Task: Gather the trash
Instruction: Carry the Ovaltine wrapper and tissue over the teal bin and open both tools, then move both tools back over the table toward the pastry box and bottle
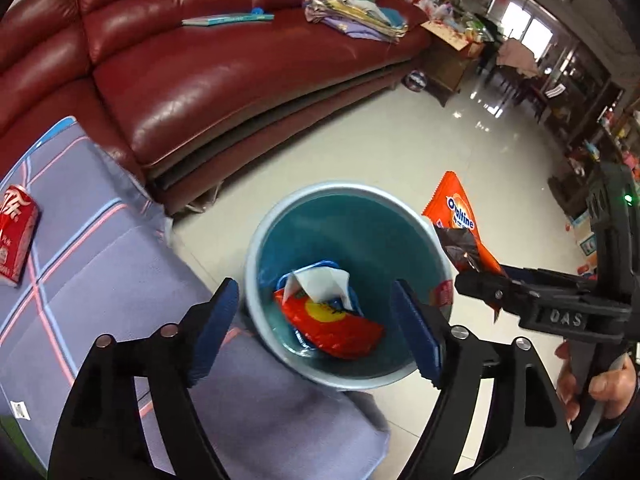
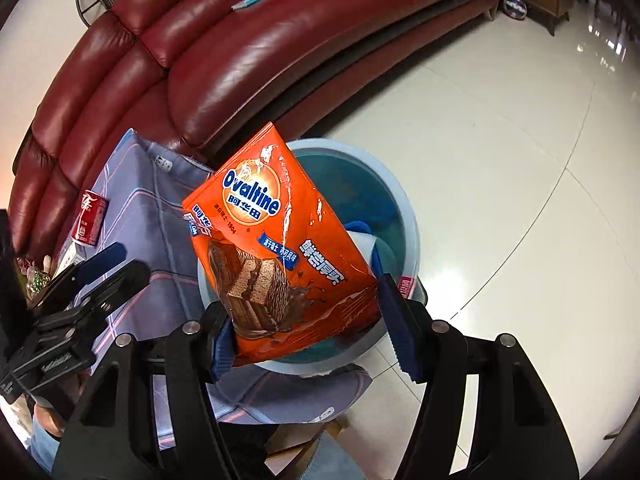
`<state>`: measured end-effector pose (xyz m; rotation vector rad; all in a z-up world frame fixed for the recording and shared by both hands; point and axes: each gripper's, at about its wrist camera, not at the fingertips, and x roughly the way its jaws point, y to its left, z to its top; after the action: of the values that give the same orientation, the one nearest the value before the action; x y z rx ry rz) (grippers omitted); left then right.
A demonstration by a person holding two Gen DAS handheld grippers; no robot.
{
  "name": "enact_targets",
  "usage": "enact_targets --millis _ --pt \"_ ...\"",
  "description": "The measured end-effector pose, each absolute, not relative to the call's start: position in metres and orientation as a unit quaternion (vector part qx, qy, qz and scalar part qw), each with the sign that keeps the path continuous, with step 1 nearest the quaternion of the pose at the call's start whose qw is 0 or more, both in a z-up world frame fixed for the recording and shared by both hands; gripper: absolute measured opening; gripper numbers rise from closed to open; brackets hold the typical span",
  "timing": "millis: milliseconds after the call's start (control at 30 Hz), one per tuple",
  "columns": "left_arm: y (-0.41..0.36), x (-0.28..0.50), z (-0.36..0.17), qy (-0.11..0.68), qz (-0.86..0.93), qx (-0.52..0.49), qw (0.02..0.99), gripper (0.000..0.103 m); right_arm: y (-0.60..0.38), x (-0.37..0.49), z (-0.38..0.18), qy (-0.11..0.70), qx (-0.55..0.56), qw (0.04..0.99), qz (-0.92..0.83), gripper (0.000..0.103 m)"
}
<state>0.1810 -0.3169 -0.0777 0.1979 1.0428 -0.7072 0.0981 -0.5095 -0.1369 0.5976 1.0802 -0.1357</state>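
With my right gripper (image 2: 304, 344) pinching the Ovaltine wrapper (image 2: 276, 240) above the blue bin (image 1: 256, 236) and my left gripper (image 1: 316, 328) spread wide and empty just beside it, I judge release comes next.

Glossy foil wafer wrapper (image 2: 280, 240), smooth plastic bin (image 1: 256, 248), shiny leather sofa (image 1: 224, 80), matt checked cloth (image 1: 100, 248).

A dark red leather sofa (image 1: 224, 64) curves along the back, a thin book (image 1: 228, 19) and a pile of cloth and toys (image 1: 352, 4) on its seat. The glossy pale tile floor (image 2: 500, 152) mirrors bright windows (image 1: 526, 26). Cluttered shelves (image 1: 600, 128) line the far side.
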Motion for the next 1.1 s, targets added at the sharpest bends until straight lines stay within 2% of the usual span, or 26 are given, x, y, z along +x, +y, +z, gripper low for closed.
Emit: enact_targets --millis 100,167,300,500,600,1100 --pt "-0.303 0.18 -0.076 0.484 -0.325 0.09 0.808 0.087 -0.502 0.109 -0.148 0.524 0.275 0.805 -0.055 0.066" --pt "-0.295 0.179 -0.074 0.483 -0.324 0.087 0.809 0.092 -0.496 0.116 -0.155 0.534 0.272 0.799 -0.049 0.076" --pt "-0.281 0.175 -0.071 0.478 -0.321 0.083 0.813 0.095 -0.491 0.124 -0.163 0.542 0.281 0.79 -0.05 0.08" --pt "-0.266 0.173 -0.07 0.481 -0.317 0.069 0.814 0.096 -0.49 0.123 -0.16 0.54 0.28 0.792 -0.062 0.081" --pt "-0.26 0.175 -0.071 0.485 -0.313 0.062 0.814 0.096 -0.488 0.119 -0.157 0.539 0.273 0.794 -0.07 0.086" --pt "-0.193 0.154 -0.044 0.472 -0.272 0.03 0.838 0.096 -0.434 0.119 -0.127 0.535 0.245 0.808 -0.039 0.086"
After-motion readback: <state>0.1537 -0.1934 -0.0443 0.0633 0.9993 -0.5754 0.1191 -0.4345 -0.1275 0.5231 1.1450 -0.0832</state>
